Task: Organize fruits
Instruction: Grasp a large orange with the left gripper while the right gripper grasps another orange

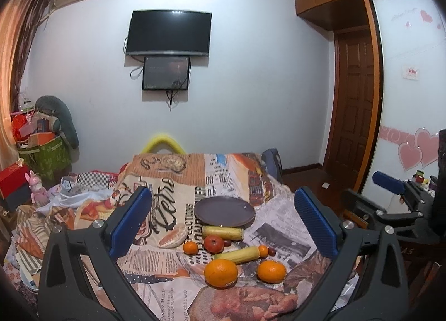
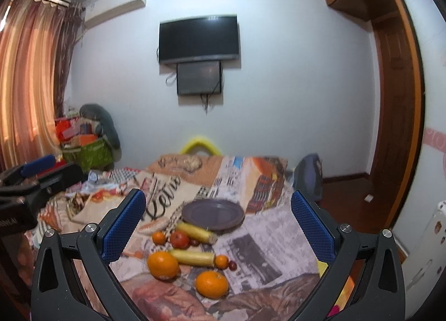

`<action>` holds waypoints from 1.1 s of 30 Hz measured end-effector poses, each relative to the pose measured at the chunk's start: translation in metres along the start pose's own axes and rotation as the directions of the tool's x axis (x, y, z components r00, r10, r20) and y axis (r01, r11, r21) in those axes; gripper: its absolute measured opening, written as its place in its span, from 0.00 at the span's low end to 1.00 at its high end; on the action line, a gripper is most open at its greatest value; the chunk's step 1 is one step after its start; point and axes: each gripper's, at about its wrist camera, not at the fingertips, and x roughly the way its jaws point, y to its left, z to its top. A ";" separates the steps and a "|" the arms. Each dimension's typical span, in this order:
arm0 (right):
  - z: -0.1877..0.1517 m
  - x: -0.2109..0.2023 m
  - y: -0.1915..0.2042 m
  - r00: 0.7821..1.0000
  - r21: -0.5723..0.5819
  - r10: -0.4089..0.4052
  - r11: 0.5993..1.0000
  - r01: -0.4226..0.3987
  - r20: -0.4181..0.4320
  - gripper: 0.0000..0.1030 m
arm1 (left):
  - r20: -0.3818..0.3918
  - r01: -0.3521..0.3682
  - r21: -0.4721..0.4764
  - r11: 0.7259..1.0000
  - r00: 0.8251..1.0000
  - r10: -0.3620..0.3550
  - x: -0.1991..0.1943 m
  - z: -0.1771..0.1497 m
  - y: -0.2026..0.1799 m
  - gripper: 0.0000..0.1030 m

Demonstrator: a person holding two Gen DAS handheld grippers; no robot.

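Observation:
A dark purple plate (image 1: 224, 211) (image 2: 213, 214) sits on a table covered with a printed cloth. In front of it lie two yellow corn cobs (image 1: 223, 232) (image 2: 198, 232), a red apple (image 1: 213, 243) (image 2: 179, 238), several oranges, the largest (image 1: 221, 272) (image 2: 163, 264) nearest, another (image 1: 271, 271) (image 2: 211, 284) beside it, small dark red fruits (image 1: 271, 251), and a peeled pomelo piece (image 1: 172, 235). My left gripper (image 1: 223, 223) is open and empty, above the fruit. My right gripper (image 2: 218, 226) is open and empty, also held back from the fruit.
The right gripper shows at the right edge of the left wrist view (image 1: 390, 181); the left gripper shows at the left edge of the right wrist view (image 2: 36, 167). Cluttered boxes and bags (image 1: 41, 153) stand at the left. A wooden door (image 1: 354, 103) is at the right.

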 end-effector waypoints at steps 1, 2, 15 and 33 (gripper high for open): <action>-0.004 0.006 -0.001 1.000 0.001 0.003 1.000 -0.003 -0.022 1.00 | -0.013 -0.001 -0.001 1.000 1.000 0.001 0.005 -0.002 0.001 1.00; -0.010 0.014 -0.003 0.999 0.002 0.008 1.000 -0.008 -0.052 1.00 | -0.028 -0.002 -0.002 1.000 1.000 0.002 0.011 -0.004 0.002 1.00; -0.076 0.085 -0.019 0.922 0.041 0.055 0.998 -0.042 -0.382 0.87 | -0.324 -0.032 -0.018 0.999 0.946 0.024 0.103 -0.063 0.030 0.77; -0.139 0.148 -0.015 0.780 0.114 0.162 0.987 -0.117 -0.604 0.82 | -0.590 0.065 -0.044 0.997 0.803 -0.079 0.176 -0.136 0.025 0.77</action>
